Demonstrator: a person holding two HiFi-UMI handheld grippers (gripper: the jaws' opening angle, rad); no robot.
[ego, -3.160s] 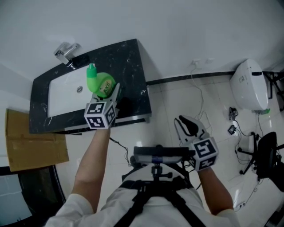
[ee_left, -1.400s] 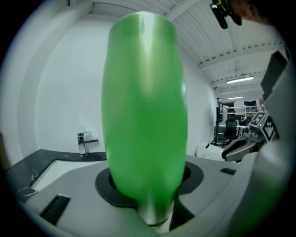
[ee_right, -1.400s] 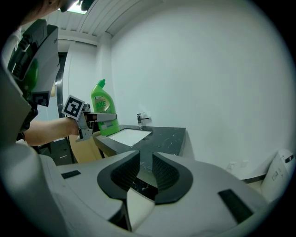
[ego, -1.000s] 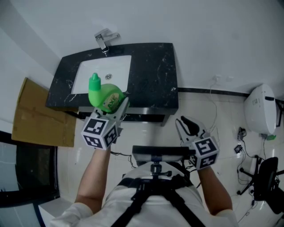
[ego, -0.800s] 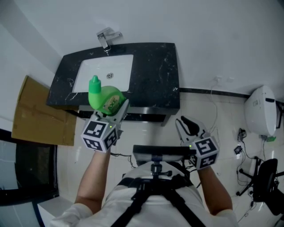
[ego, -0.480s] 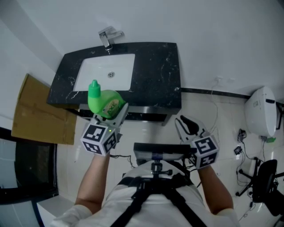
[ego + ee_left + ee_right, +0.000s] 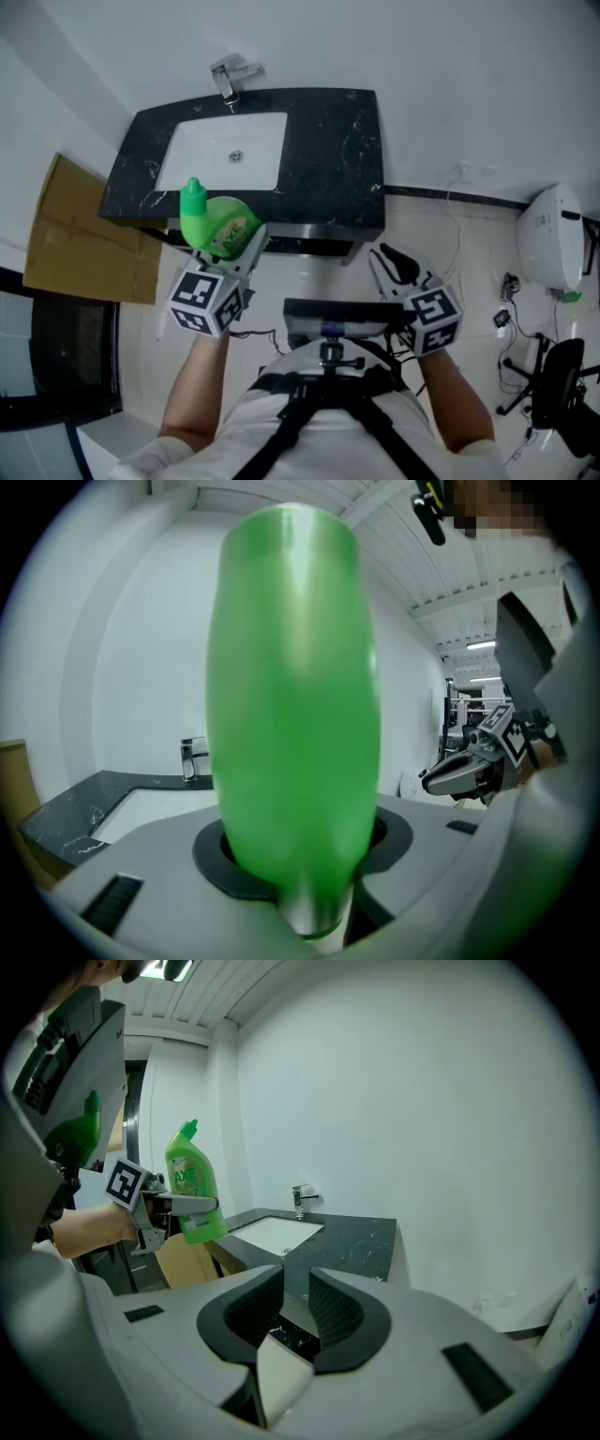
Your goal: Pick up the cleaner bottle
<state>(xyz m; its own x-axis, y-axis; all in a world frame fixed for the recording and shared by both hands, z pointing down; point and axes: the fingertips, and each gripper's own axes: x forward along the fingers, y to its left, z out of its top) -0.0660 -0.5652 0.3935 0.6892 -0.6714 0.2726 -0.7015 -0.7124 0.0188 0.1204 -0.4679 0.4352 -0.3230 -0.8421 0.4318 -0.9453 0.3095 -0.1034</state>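
Black sink counter below — left fingers tight on cleaner bottle, right fingers apart, empty.

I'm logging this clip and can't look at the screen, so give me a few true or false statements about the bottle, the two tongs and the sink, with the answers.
1. The left tongs grip the green cleaner bottle. True.
2. The right tongs hold a sponge. False: they stand slightly apart with nothing between them.
3. The cleaner bottle stands in the sink basin. False: the basin holds no bottle; the left tongs hold it up in the air.
4. The bottle's cap is green. True.
5. A faucet sits at the far edge of the sink basin. True.
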